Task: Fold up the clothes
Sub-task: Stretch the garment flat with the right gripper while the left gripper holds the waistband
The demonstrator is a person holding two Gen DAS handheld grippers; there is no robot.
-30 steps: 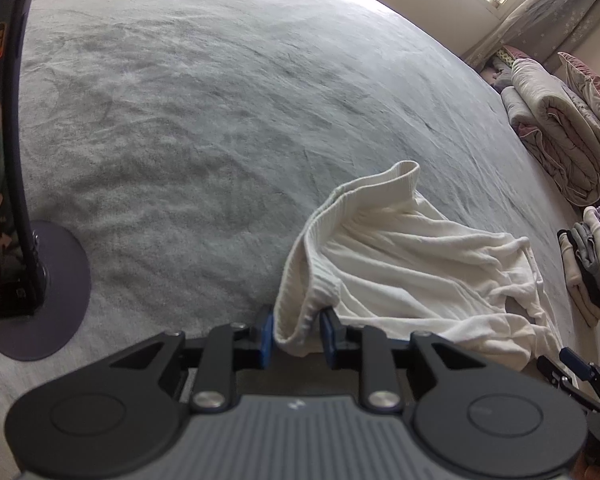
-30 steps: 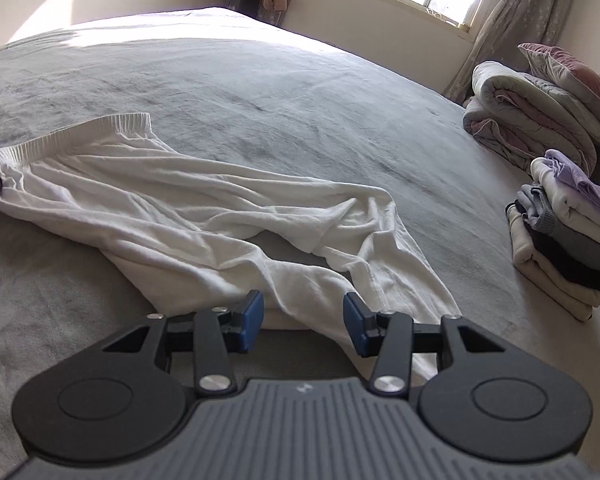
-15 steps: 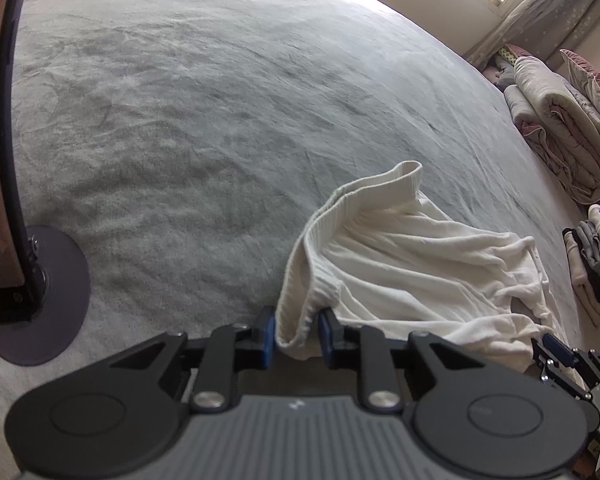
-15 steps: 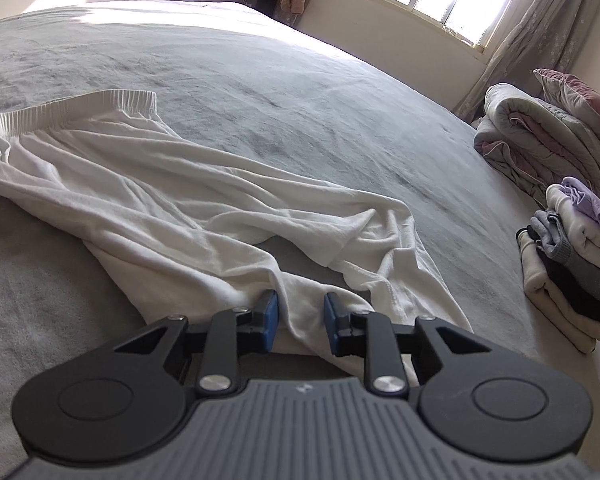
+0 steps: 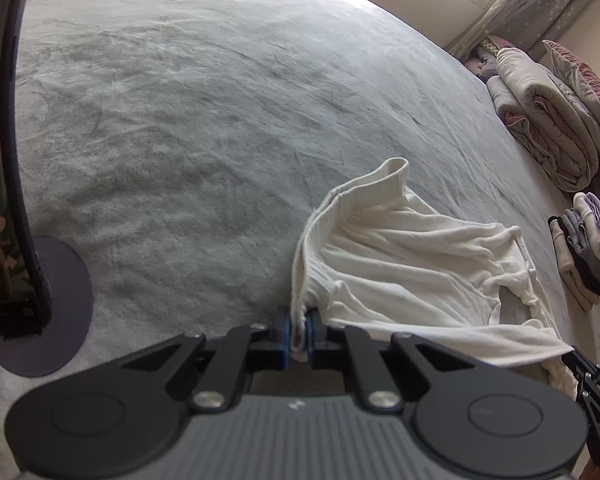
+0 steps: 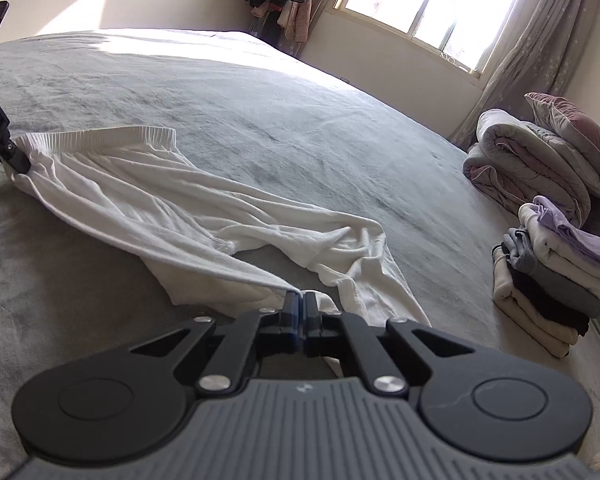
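Left wrist view: white trousers point(image 5: 412, 264) stretched across a grey bed point(image 5: 204, 128), pinched at both ends.

Wide bare blanket lies open beyond and left of the garment; the right side is hemmed in by a stack of folded clothes point(image 6: 556, 276) and rolled quilts point(image 6: 532, 160) near the curtained window point(image 6: 432, 4), and a dark stand on a round base point(image 5: 40, 304) crowds the near left corner. The left gripper point(image 5: 299, 330) is closing, its blue pads already pressing the ribbed waistband right in front of it. The right gripper point(image 6: 300, 312) is clamped fully together on a trouser-leg hem, which it holds slightly raised. Between them the soft, wrinkled knit runs taut along its near edge; the plush cover is faintly rippled.
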